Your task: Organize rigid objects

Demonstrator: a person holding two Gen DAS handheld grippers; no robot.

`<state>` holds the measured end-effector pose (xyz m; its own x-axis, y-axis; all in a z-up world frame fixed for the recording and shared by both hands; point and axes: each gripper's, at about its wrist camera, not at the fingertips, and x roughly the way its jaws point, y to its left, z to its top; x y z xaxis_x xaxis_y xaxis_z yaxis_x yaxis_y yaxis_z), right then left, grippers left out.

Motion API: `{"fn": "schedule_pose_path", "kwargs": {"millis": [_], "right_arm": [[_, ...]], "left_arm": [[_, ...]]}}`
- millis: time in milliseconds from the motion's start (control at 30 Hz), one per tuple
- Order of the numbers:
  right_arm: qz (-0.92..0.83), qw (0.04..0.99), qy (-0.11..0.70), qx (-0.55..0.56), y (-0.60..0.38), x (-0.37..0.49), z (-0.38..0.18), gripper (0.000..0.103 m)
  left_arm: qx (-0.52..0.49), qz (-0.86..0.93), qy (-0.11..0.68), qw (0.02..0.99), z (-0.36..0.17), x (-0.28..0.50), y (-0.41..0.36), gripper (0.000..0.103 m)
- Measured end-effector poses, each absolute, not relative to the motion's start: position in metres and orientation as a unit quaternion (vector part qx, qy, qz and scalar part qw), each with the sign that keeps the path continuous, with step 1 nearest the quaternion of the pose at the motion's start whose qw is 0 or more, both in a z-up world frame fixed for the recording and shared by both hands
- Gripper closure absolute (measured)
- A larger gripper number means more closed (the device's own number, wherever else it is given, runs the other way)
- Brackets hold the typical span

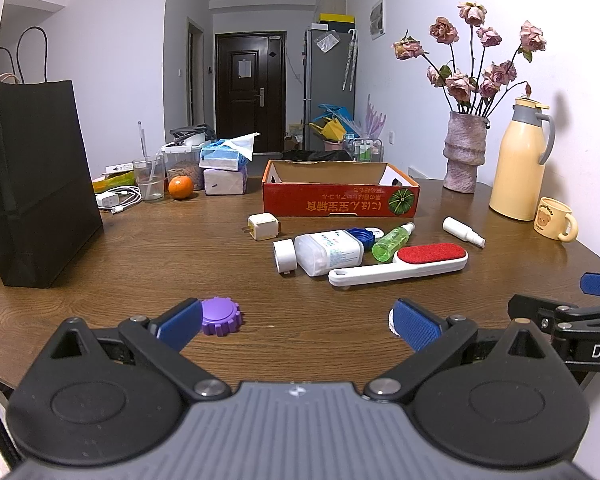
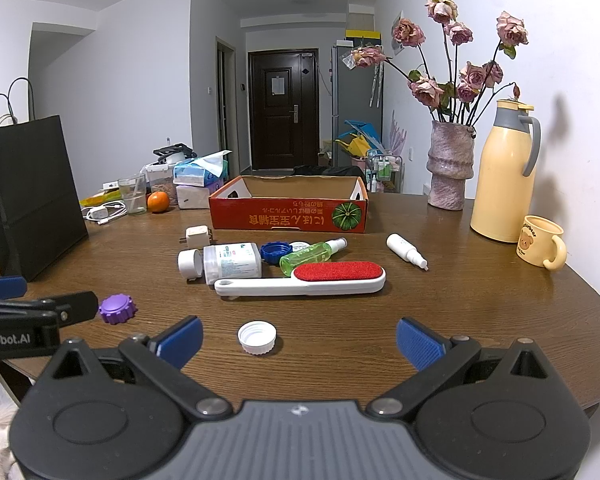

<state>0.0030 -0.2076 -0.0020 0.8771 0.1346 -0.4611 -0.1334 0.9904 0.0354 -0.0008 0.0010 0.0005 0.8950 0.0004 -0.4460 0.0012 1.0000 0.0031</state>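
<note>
A red cardboard box (image 1: 340,200) (image 2: 288,214) stands open at the middle of the wooden table. In front of it lie a white lint brush with a red pad (image 1: 400,266) (image 2: 300,280), a white pill bottle (image 1: 328,252) (image 2: 232,262), a green spray bottle (image 1: 392,242) (image 2: 312,256), a blue cap (image 1: 362,237) (image 2: 275,251), a white charger (image 1: 263,227) (image 2: 197,237) and a small white bottle (image 1: 462,231) (image 2: 406,256). A purple cap (image 1: 220,316) (image 2: 117,309) lies by my open left gripper (image 1: 296,322). A white cap (image 2: 257,337) lies between the fingers of my open right gripper (image 2: 300,342).
A black paper bag (image 1: 36,184) (image 2: 32,196) stands at the left. A vase of roses (image 1: 464,152) (image 2: 450,168), a yellow jug (image 1: 520,160) (image 2: 502,172) and a bear mug (image 1: 554,218) (image 2: 540,242) stand at the right. Tissues, a glass and an orange (image 1: 181,187) sit at the back left.
</note>
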Motion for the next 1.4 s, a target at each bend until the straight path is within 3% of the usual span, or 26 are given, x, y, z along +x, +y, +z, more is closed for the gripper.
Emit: {"fn": "schedule_pose_path", "kwargs": {"millis": [1400], "right_arm": [[0.084,0.968,0.237,-0.001,-0.200,0.016,-0.007,0.000]], "left_arm": [[-0.006,0.013,0.240,0.971,-0.007,0.014,0.015,0.000]]}}
